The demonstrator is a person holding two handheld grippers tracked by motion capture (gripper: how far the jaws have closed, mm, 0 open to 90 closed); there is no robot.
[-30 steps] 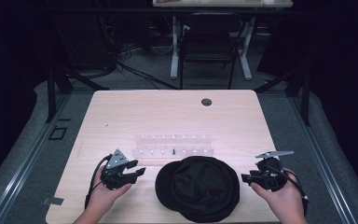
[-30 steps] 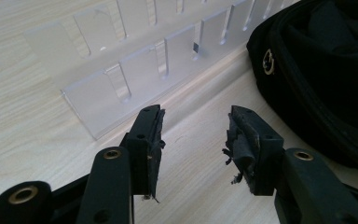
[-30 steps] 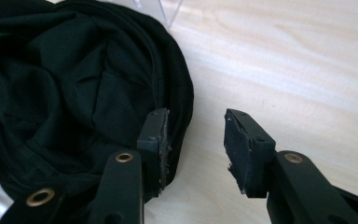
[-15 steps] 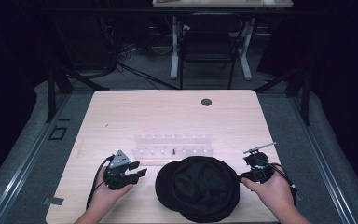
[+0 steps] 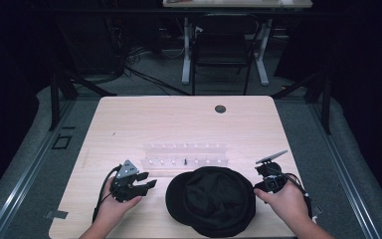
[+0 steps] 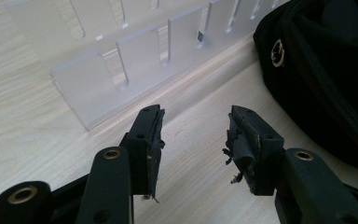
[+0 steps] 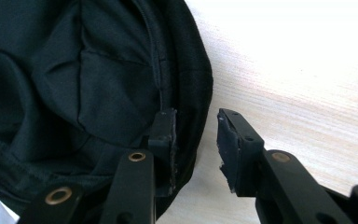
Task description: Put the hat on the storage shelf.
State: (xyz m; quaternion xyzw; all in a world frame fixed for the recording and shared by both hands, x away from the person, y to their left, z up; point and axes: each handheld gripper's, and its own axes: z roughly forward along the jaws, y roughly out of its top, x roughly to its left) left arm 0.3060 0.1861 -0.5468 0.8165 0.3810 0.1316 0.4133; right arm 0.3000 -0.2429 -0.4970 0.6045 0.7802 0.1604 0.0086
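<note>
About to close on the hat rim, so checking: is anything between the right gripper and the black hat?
Nothing visible. The right gripper straddles the rim of the black hat, one jaw inside, one outside over bare table; its jaws have just been closing, not yet pressing the rim.

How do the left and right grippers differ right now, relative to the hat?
The right gripper has its jaws astride the black hat's rim and has just been closing, pads not yet pressing. The left gripper sits apart from the hat, its jaws over bare table by the clear rack. Both stand open.
</note>
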